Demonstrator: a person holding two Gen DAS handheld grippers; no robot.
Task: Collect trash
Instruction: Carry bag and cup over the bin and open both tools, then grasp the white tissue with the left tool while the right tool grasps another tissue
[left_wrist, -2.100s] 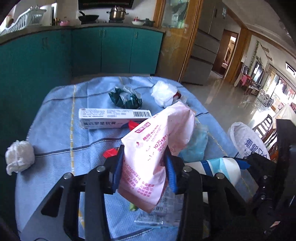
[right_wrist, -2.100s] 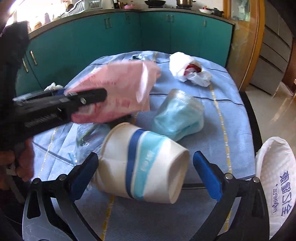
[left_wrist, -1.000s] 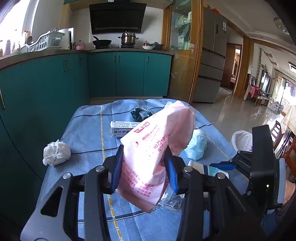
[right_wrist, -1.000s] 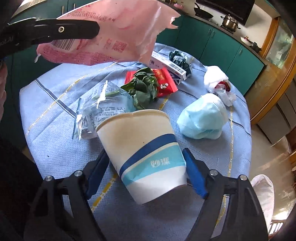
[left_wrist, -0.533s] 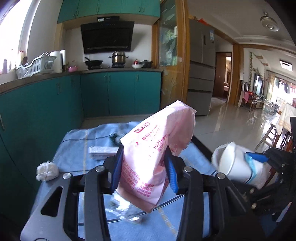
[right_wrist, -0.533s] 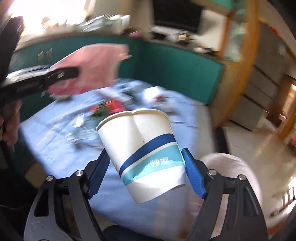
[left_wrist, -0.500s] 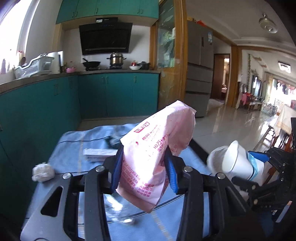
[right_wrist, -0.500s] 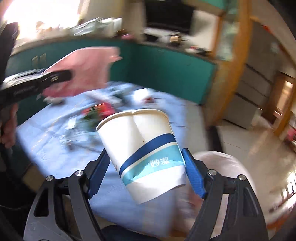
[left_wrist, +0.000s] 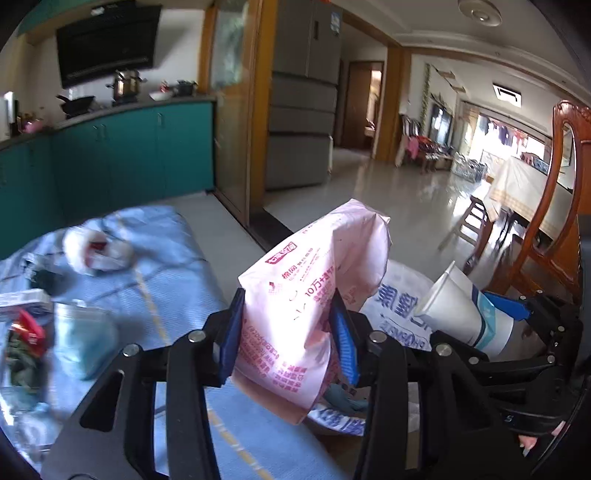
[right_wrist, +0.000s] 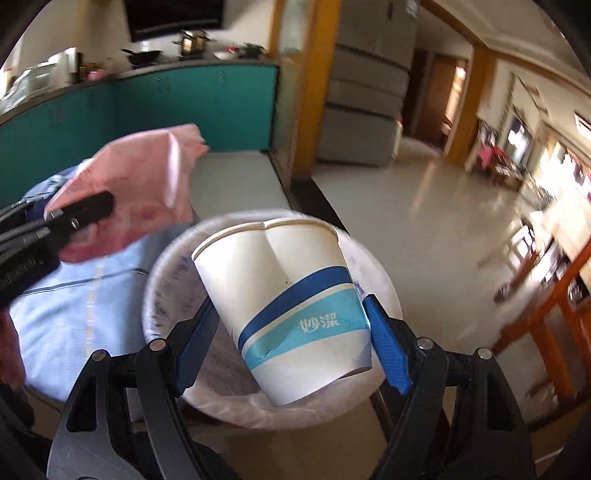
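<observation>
The paper cup (right_wrist: 291, 299) is pinched by the right gripper (right_wrist: 291, 332) above the lined bin (right_wrist: 373, 258) at frame centre. The pink packet (left_wrist: 314, 295), between the left gripper (left_wrist: 288, 332) fingers, which have just been opening, may be dropped short onto the bench (left_wrist: 173, 266).

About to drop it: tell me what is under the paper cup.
Under the paper cup lies the open white-lined trash bin. The cup covers most of its inside, so any contents are hidden.

I see a thin pink plastic wrapper (left_wrist: 314, 306), slightly glossy and crinkled, and a matt paper cup (right_wrist: 291, 306) with a dented wall. The bin (right_wrist: 384, 288) wears a filmy white plastic liner. The tablecloth (left_wrist: 173, 280) looks like woven blue cloth. The chair (left_wrist: 546, 229) is polished wood, and the floor (left_wrist: 399, 192) shines.
</observation>
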